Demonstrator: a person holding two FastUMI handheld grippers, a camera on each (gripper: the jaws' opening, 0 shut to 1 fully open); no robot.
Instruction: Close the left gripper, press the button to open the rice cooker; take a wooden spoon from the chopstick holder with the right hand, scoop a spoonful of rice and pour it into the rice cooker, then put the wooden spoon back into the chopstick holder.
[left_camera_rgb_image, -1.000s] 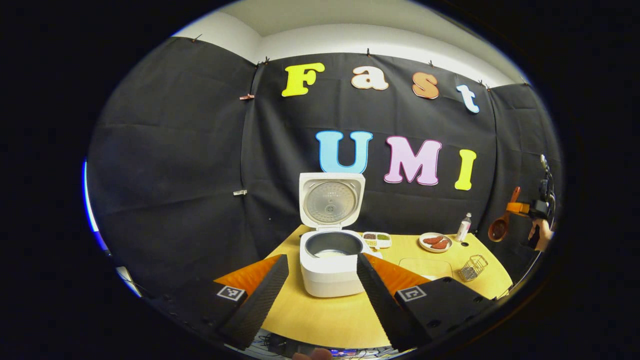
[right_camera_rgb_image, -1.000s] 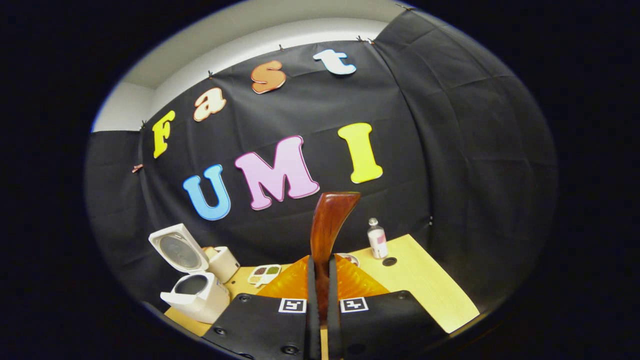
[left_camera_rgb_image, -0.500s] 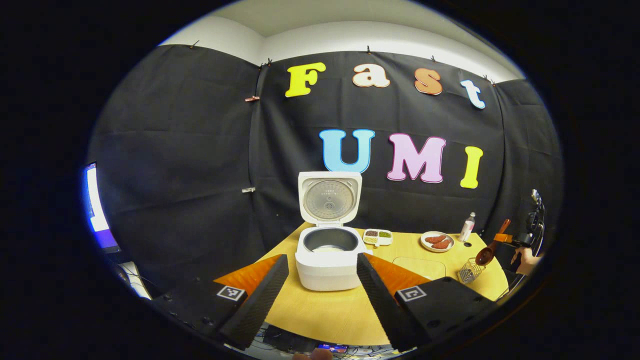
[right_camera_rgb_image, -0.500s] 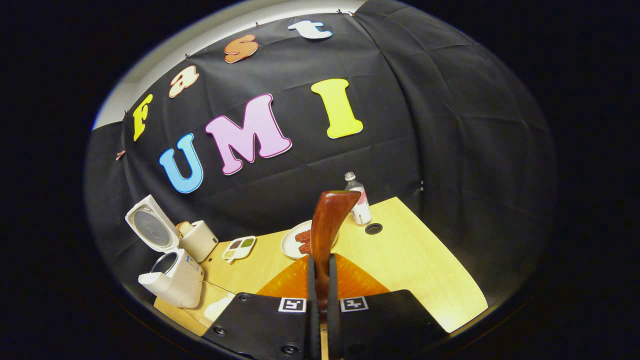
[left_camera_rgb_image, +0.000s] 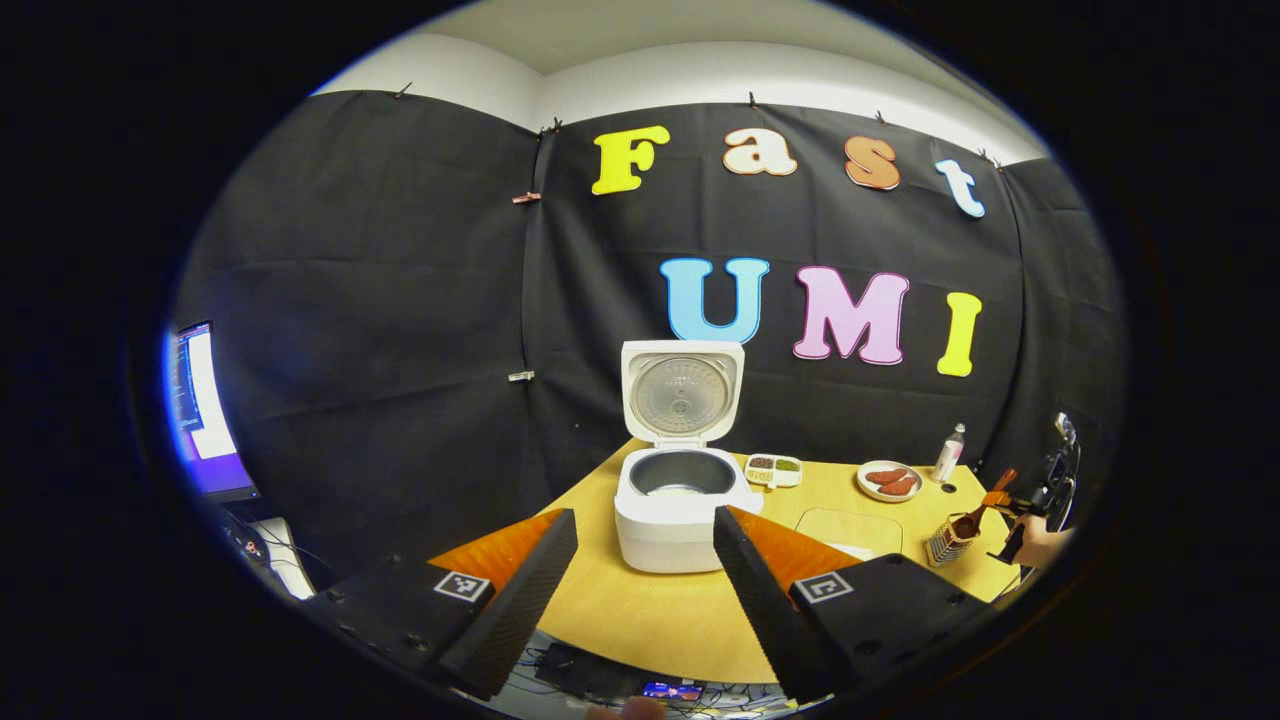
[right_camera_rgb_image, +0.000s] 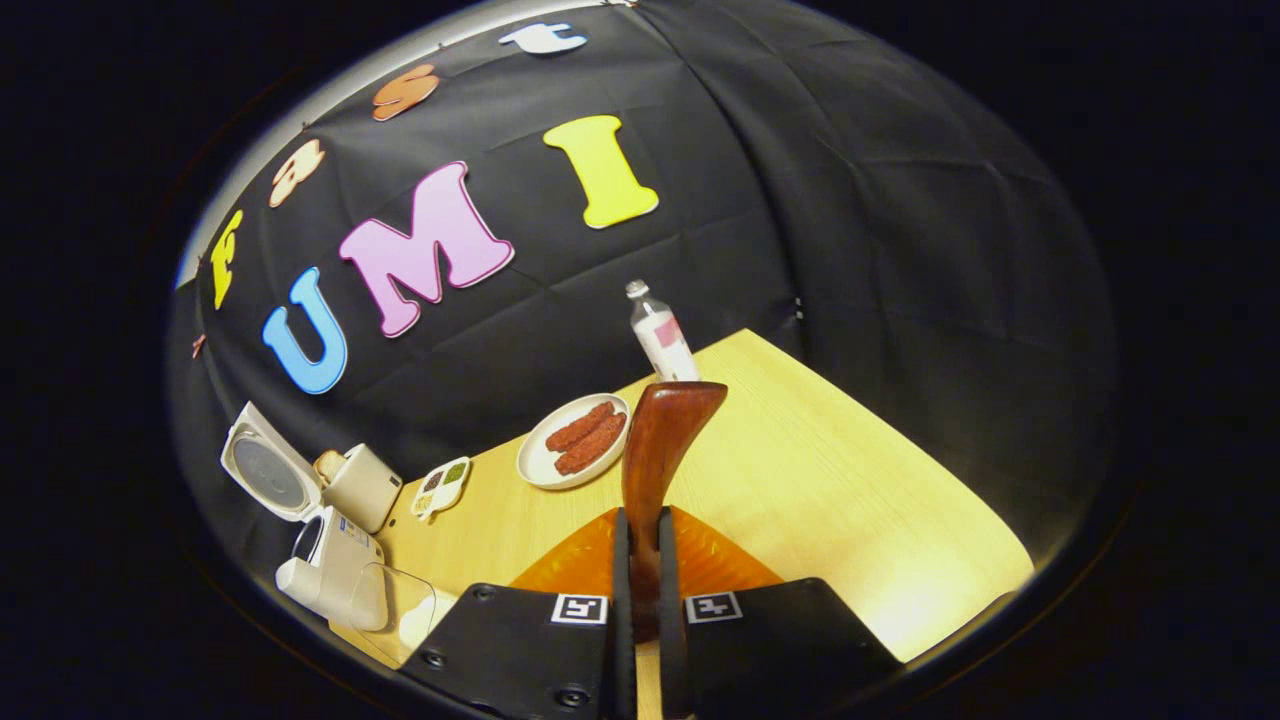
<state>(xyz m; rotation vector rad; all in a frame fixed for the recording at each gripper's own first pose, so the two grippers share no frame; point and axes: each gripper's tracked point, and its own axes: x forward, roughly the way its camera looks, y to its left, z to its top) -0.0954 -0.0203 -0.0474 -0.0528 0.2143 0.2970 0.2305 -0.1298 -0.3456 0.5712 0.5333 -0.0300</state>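
In the left gripper view, the white rice cooker (left_camera_rgb_image: 680, 505) sits in the middle of the frame on the yellow wooden table (left_camera_rgb_image: 640, 620). Its lid (left_camera_rgb_image: 683, 392) stands straight up and open, with a round silver plate on the inside. The dark pot inside has a little bit of white at the bottom. The left hand-held gripper (left_camera_rgb_image: 640, 580) is low in the frame, its two fingers spread wide with nothing between them, and the rice cooker shows in the gap. At the far right of this view, the right hand-held gripper (left_camera_rgb_image: 1005, 500) is held by a hand (left_camera_rgb_image: 1045, 545), and the brown wooden spoon (left_camera_rgb_image: 975, 515) goes down with its bowl end in the wire chopstick holder (left_camera_rgb_image: 950, 540). In the right gripper view, the right hand-held gripper (right_camera_rgb_image: 640, 600) has its fingers pressed close on the handle of the wooden spoon (right_camera_rgb_image: 660, 450). The handle is shiny, dark reddish brown and gets wider at its top end. Behind it on the table are a white plate with red sausages (right_camera_rgb_image: 575, 452) and a small bottle (right_camera_rgb_image: 660, 335). At the lower left of this frame is the rice cooker (right_camera_rgb_image: 330, 575), with a small tray of beans (right_camera_rgb_image: 440, 485) near it.
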